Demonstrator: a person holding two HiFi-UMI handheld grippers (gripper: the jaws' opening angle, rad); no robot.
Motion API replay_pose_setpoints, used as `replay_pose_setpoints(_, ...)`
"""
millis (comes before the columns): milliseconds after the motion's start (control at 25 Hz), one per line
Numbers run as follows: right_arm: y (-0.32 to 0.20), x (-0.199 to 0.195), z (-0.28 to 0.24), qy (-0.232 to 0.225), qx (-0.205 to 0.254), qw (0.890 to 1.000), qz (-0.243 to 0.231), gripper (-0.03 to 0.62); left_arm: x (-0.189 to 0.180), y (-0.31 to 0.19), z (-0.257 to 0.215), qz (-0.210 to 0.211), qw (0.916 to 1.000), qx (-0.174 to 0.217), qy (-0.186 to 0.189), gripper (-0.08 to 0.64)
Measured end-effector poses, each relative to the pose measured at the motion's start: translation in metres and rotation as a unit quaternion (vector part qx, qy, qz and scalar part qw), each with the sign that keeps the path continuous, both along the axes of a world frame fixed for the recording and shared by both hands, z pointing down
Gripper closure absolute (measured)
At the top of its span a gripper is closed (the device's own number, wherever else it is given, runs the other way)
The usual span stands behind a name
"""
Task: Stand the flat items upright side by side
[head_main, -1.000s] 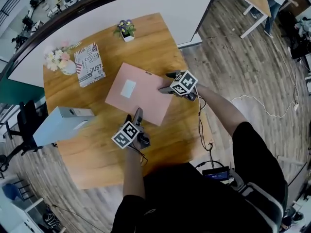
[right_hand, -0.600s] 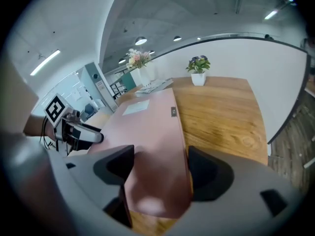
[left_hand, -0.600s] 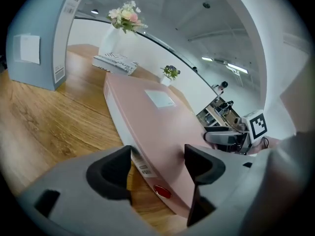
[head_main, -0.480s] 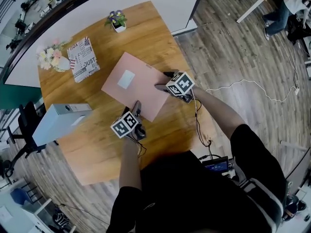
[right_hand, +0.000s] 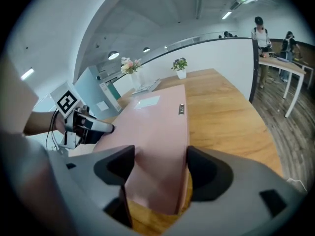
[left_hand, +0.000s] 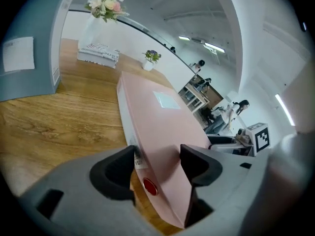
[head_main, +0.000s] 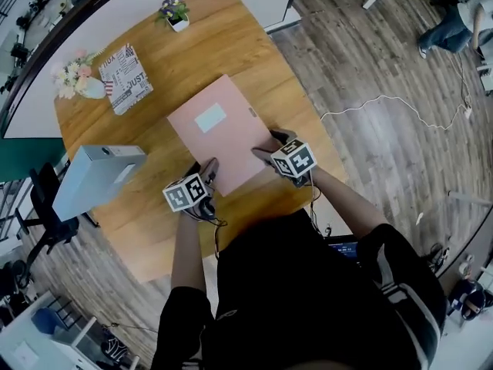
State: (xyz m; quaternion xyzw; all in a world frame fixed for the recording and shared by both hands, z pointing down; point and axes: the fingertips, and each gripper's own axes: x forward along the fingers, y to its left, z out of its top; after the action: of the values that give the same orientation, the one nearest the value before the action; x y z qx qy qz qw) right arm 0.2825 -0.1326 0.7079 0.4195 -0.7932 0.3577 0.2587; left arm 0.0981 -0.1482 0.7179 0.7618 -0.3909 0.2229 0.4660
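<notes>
A pink folder (head_main: 219, 133) with a pale label lies flat in the middle of the wooden table (head_main: 254, 60). My left gripper (head_main: 208, 166) is at its near left corner. In the left gripper view its pads sit on both faces of the folder (left_hand: 162, 122), and the jaws have just been closing on it. My right gripper (head_main: 269, 143) grips the near right corner. Its jaws have also just been closing, and the folder (right_hand: 157, 127) fills the gap between them. A patterned book (head_main: 125, 78) lies flat at the far left.
A grey-blue box file (head_main: 92, 177) stands at the table's left edge, near my left gripper. A vase of flowers (head_main: 73, 83) is beside the book, and a small potted plant (head_main: 174, 12) stands at the far edge. The table's near edge is close under both hands.
Both grippers came closer to me and turned, the right one most. The pink folder turned with them, so its long sides now run away from me.
</notes>
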Motion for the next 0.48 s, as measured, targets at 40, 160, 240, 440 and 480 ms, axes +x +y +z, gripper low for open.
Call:
replay_pose_setpoints(40,0.005,-0.002,0.0,-0.005,-0.006,1.0,-0.004,0.252,-0.003,0.003,0.0,0.015,0.9999,-0.007,0.003,0.26)
replay_pose_setpoints(160,-0.011,-0.001,-0.005,-0.029,-0.008,1.0,0.005,0.244,-0.01,-0.011,0.001,0.028,0.9993,-0.013,0.02,0.22)
replay_pose_setpoints(240,-0.039,-0.002,-0.01,-0.047,-0.005,0.999,0.012,0.238,-0.009,-0.031,-0.003,0.008,0.9991,-0.011,0.041,0.208)
replay_pose_setpoints(440,-0.092,-0.013,0.008,-0.03,-0.055,0.998,-0.026,0.219,-0.001,-0.053,0.007,0.017,0.9997,-0.02,0.002,0.192)
replay_pose_setpoints(480,-0.095,-0.016,0.012,-0.023,-0.068,0.997,-0.039,0.211,0.0,-0.054,0.008,0.017,0.9996,-0.024,0.0,0.189)
